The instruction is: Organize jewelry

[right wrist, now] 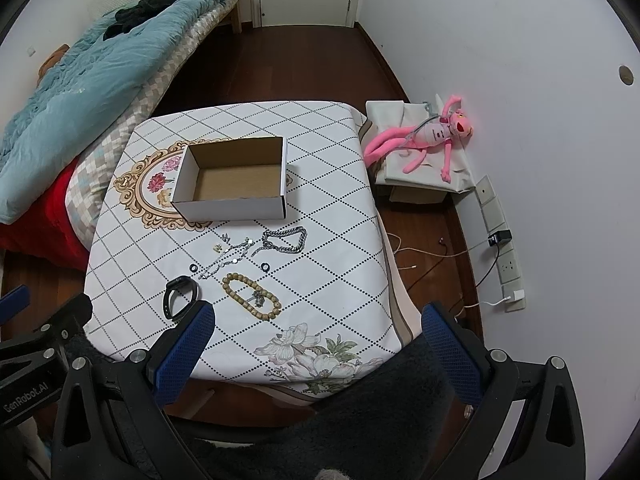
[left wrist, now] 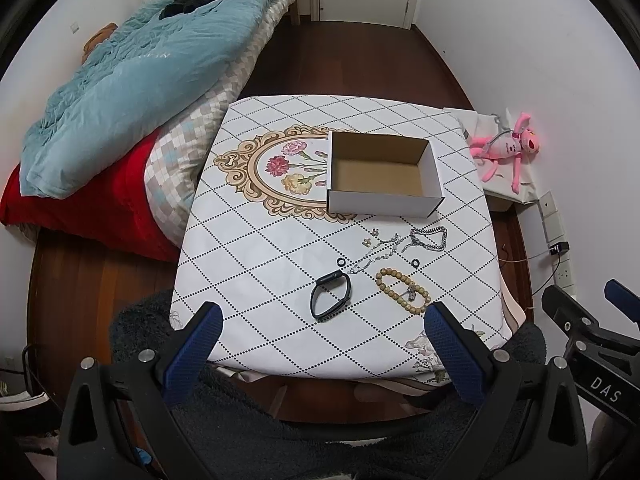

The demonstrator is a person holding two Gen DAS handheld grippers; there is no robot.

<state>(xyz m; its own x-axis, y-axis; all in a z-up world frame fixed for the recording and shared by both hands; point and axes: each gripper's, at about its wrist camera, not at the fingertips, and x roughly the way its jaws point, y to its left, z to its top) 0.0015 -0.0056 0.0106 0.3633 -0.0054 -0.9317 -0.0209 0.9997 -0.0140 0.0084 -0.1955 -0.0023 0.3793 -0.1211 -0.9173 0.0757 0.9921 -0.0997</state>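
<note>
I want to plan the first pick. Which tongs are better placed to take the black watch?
Probably the left tongs: the black watch lies centered just ahead of their open jaws. For the right tongs, it sits off to the left.

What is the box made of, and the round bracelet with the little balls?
The box looks like cardboard: brown inside, smooth white outside, with folded walls. The bead bracelet seems to be wood or stone: tan, speckled, matte beads. I cannot tell which.

White walls [left wrist: 500,20], wood floor [left wrist: 340,60], bed [left wrist: 120,80]

Right tongs [left wrist: 600,388] read "DAS"; left tongs [right wrist: 28,400] read "GenRobot.AI".
</note>
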